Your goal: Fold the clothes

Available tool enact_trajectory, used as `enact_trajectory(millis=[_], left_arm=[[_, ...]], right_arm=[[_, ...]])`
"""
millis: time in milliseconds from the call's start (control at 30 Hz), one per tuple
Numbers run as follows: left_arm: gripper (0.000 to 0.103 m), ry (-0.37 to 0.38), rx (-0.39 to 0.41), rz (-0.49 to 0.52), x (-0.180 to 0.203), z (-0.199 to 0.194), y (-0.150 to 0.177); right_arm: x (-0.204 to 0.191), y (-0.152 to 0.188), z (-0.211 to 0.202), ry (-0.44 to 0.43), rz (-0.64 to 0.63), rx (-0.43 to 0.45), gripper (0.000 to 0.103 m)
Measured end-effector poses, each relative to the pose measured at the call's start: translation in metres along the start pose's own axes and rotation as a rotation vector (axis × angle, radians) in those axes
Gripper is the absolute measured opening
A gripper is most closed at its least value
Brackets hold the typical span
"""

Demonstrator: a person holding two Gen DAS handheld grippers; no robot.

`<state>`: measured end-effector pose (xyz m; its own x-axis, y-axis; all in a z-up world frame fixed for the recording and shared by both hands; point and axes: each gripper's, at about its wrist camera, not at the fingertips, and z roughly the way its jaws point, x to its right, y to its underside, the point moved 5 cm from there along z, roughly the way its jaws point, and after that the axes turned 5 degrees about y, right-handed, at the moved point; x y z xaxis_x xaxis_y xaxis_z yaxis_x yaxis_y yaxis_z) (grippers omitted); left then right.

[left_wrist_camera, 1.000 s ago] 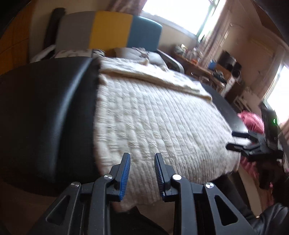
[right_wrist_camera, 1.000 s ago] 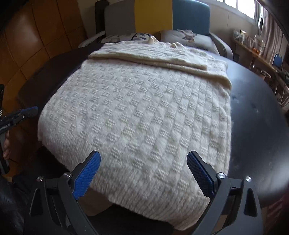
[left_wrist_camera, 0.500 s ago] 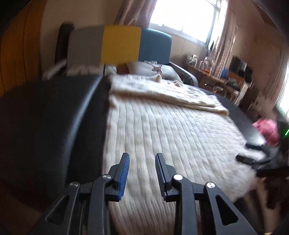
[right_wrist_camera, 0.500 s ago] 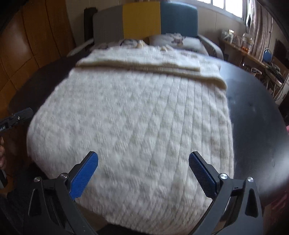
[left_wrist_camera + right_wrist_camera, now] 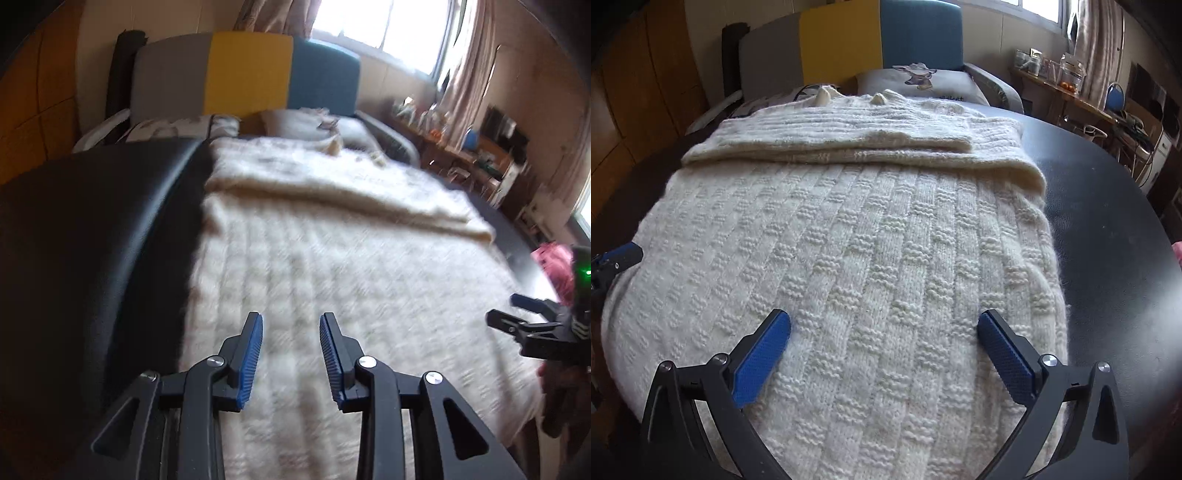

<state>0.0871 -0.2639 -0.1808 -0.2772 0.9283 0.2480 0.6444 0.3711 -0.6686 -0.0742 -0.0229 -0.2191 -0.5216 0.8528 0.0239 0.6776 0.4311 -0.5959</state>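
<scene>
One cream knit sweater (image 5: 849,258), far edge folded

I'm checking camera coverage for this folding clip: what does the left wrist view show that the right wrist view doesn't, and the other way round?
Only the left wrist view shows the pink cloth past the table's right edge, the window, and the right claw from outside, with a green light on its body. Only the right wrist view shows the sharp knit pattern, the printed cushion, and the bare dark tabletop right of the sweater. Both show the cream sweater with its far part folded over, the grey, yellow and blue sofa back, and open claws, the left claw narrower.
</scene>
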Motion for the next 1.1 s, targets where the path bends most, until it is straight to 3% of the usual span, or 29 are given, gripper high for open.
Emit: enact_trajectory(millis=[67,133,200,300,367,467,567,667,733,867,967,1100], left_arm=[[0.033,0.0,0.033,0.033,0.006,0.001,-0.015],[0.033,-0.056,0.035,0.089,0.009,0.013,-0.03],[0.033,-0.09,-0.019,0.083,0.004,0.032,-0.036],[0.033,-0.125,-0.104,0.011,-0.019,0.058,-0.031],[0.033,-0.117,-0.064,0.037,-0.019,0.054,-0.025],[0.033,-0.091,-0.034,0.049,-0.018,0.048,-0.022],[0.033,-0.035,-0.001,0.023,-0.014,0.04,-0.032],[0.034,-0.004,0.039,0.036,-0.007,0.037,-0.056],[0.034,-0.031,0.018,0.057,-0.005,0.049,-0.066],[0.033,-0.079,-0.092,-0.011,-0.031,0.081,-0.059],[0.033,-0.012,-0.059,-0.054,-0.042,0.074,-0.055],[0.033,0.002,-0.034,-0.075,-0.044,0.066,-0.066]], right_arm=[[-0.001,-0.015,-0.004,-0.017,0.015,0.027,0.103],[-0.003,-0.03,0.0,-0.024,0.009,0.036,0.103],[-0.006,-0.046,0.003,-0.03,0.003,0.045,0.103],[-0.001,-0.049,0.027,0.034,-0.012,-0.008,0.103],[0.008,-0.035,0.042,0.052,-0.001,-0.059,0.103],[0.013,-0.024,0.037,0.032,0.007,-0.028,0.103],[0.012,-0.028,0.031,0.039,0.001,-0.033,0.103],[-0.002,-0.05,0.019,-0.009,-0.004,0.013,0.103],[-0.018,-0.066,0.021,-0.021,-0.038,0.031,0.103],[-0.037,-0.082,0.049,0.033,-0.125,-0.013,0.103],[-0.024,-0.073,0.06,0.022,-0.093,-0.038,0.103],[-0.013,-0.078,0.057,0.019,-0.063,-0.028,0.103]])
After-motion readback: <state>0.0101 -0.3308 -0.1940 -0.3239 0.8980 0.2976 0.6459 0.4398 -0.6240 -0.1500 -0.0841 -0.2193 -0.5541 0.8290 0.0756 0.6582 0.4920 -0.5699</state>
